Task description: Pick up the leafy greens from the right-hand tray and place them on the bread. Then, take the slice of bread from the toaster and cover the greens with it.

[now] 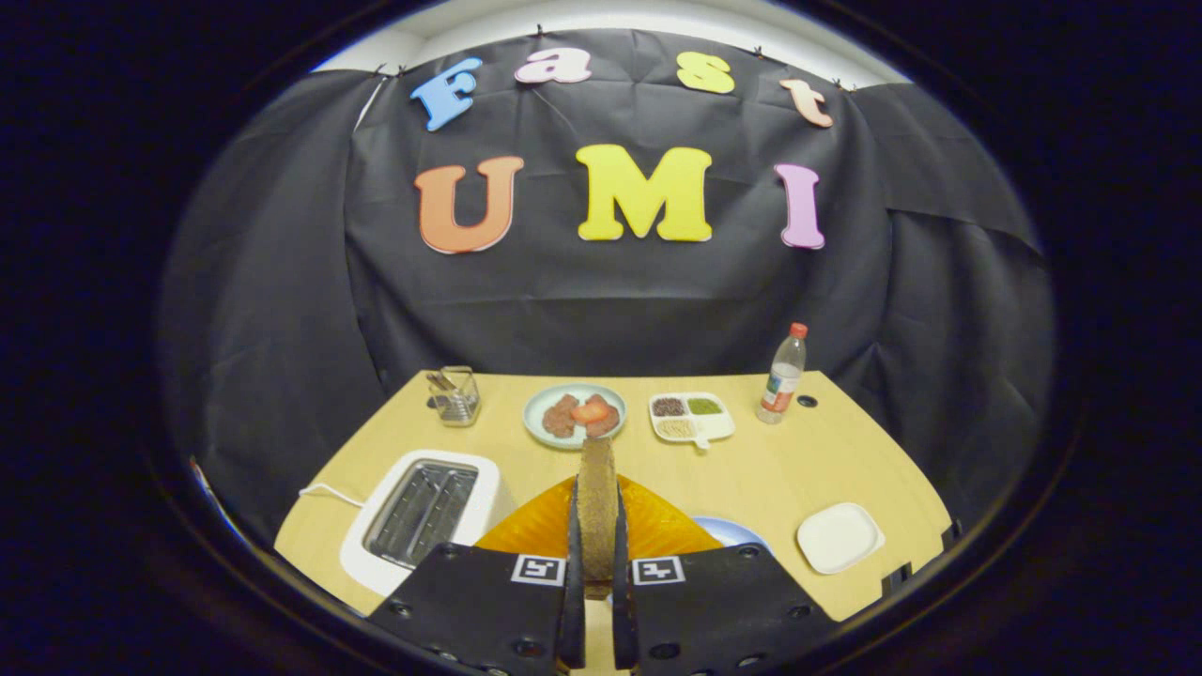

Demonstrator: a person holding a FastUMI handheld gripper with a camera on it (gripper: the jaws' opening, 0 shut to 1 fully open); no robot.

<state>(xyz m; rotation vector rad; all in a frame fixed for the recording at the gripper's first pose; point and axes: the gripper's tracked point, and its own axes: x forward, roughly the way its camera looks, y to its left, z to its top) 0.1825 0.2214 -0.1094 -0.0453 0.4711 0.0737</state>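
The tongs (pixel 597 549) are gripping a slice of bread (pixel 597 507) on edge, both fingers pressing its faces, so the second step is in hand: the toaster (pixel 423 512), at ten o'clock from the tongs, is sitting with its slots bare. Just beyond the fingers an orange plate (pixel 657 526) and a blue plate (pixel 737 533) are lying on the tabletop (pixel 826 451); the greens and the lower slice are hidden behind the fingers. The white tray (pixel 839 537) at three o'clock is lying bare. Next, I judge, the slice needs tipping flat and lowering over the greens.
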